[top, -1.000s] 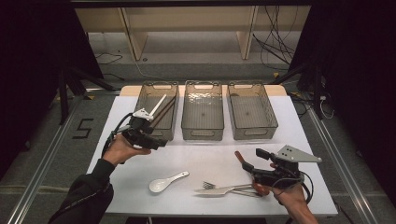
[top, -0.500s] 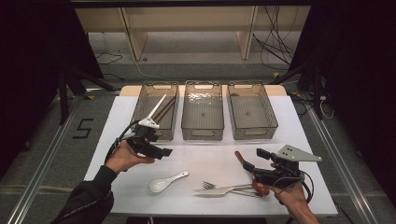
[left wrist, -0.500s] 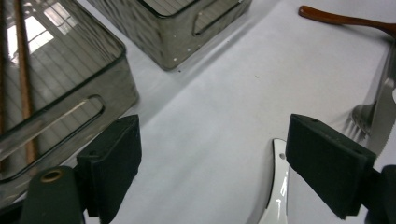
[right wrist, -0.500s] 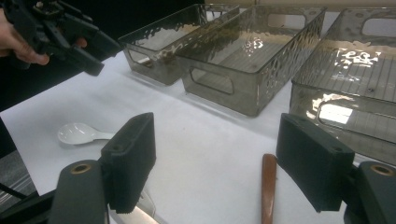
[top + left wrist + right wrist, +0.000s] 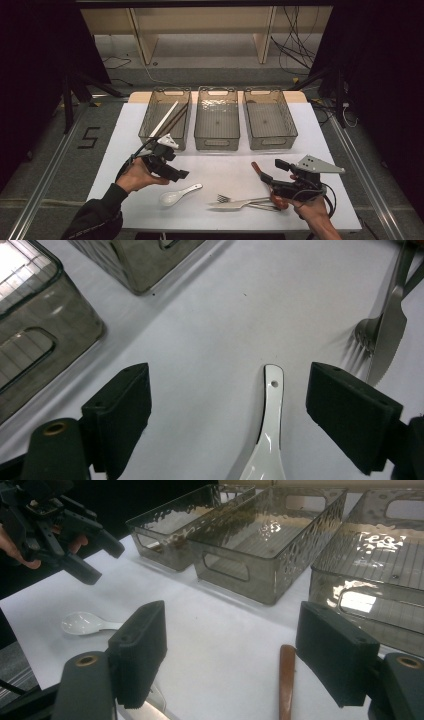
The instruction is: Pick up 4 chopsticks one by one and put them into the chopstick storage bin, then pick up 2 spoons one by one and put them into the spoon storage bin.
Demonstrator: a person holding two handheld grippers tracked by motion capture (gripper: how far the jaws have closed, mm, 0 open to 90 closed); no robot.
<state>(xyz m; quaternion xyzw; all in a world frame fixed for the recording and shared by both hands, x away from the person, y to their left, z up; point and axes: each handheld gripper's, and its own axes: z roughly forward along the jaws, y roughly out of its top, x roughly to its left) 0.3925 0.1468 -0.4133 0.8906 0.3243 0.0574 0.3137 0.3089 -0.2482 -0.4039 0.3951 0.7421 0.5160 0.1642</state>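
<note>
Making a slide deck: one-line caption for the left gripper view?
Open left tongs straddle a white spoon's handle on the table.

- A white rectangular surface is seen, with everything laid directly on it.
- Three clear smoked plastic bins are set side by side along the far edge.
- A white ceramic soup spoon is laid near the front left.
- A steel fork and steel knife are placed together at the front, right of the spoon.
- A brown wooden handle is found beside them.
</note>
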